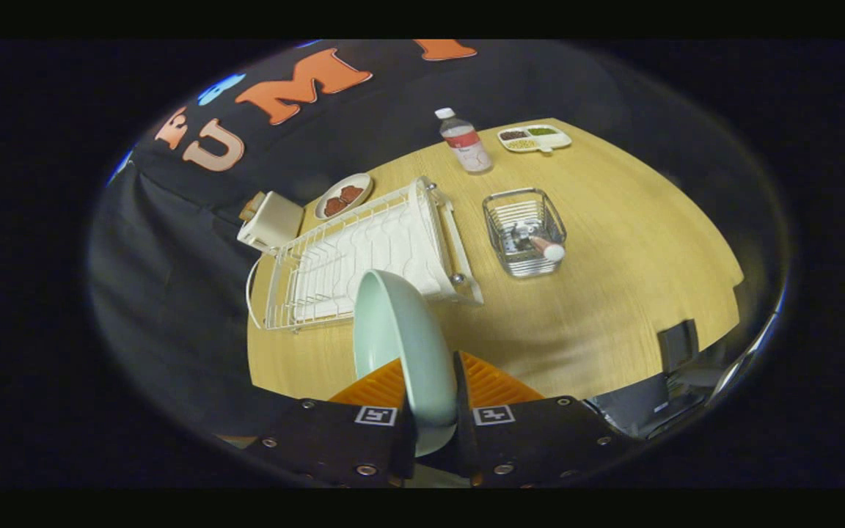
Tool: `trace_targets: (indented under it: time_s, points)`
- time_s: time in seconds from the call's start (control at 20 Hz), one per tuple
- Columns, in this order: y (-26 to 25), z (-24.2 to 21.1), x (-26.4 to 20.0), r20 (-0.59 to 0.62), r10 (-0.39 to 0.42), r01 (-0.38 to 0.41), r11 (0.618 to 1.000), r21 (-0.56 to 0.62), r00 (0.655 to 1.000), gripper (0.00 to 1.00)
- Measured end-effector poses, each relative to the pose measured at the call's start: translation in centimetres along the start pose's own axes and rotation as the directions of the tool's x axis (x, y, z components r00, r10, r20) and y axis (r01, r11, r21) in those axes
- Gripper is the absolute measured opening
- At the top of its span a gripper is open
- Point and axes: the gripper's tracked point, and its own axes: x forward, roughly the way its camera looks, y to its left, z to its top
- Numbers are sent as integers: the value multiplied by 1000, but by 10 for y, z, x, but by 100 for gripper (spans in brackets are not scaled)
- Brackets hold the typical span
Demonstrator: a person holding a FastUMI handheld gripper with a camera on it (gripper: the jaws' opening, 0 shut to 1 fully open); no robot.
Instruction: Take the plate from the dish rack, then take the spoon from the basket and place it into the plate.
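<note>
The gripper (433, 389) squeezes the pale green plate (400, 345) on its edge, above the table (613, 293). The spoon (543, 247) lies in the wire basket (524, 231), beside the white dish rack (364, 257).

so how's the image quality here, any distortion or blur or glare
Gripper view: strong fisheye bend curves the table edge and dish rack; the plate held in the gripper looks oversized and soft; basket and bottle are fairly sharp; even lighting, no harsh glare.
</note>
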Motion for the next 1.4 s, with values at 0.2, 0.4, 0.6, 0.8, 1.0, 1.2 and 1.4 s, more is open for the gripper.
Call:
trace_targets:
  time_s: [0.2, 0.4, 0.6, 0.8, 1.0, 1.2, 1.4]
  points:
    - [-10, -26, 24, -27, 39, -38, 999, 33, 999, 23]
    - [-13, -43, 49, -37, 65, -63, 997, 50, 997, 24]
    - [-10, -47, 66, -13, 116, -114, 987, 109, 993, 23]
    - [-6, -48, 81, 18, 153, -154, 975, 158, 988, 24]
    - [-6, -43, 88, 63, 165, -174, 966, 190, 984, 26]
    - [-23, -17, 76, 167, 109, -132, 983, 130, 980, 46]
    - [-43, 40, 51, 393, 32, -48, 998, 32, 919, 63]
